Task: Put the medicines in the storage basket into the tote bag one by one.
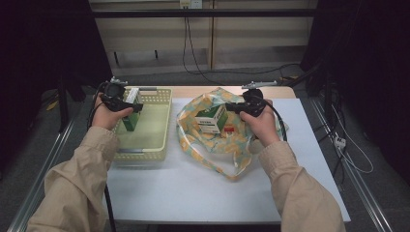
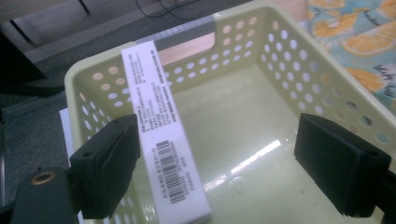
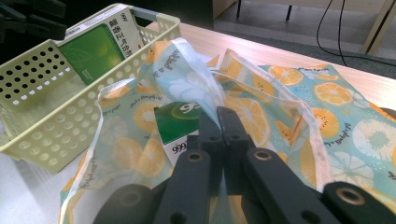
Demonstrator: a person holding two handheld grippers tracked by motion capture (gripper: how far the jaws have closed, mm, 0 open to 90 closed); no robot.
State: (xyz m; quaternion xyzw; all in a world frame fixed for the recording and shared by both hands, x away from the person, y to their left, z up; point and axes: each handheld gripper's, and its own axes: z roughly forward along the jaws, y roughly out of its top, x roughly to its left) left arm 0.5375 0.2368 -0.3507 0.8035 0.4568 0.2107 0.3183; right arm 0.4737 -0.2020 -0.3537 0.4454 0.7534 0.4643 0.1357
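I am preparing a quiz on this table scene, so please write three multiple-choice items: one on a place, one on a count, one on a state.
1. Where does the tall green and white cardboard carton stand?
A. In the pale yellow perforated plastic basket
B. On the floor
C. On the bare white table top

2. How many cardboard boxes are there?
A. One
B. Two
C. Four

3. How do the jaws of the right gripper stand?
A. Wide open
B. Shut on a carton
C. Shut on the rim of the thin orange-print bag

Answers:
1 A: the carton leans inside the basket.
2 B: besides that carton, a shorter green and white box lies in the bag.
3 C: the right gripper has its jaws together, with the bag's rim running up into them.
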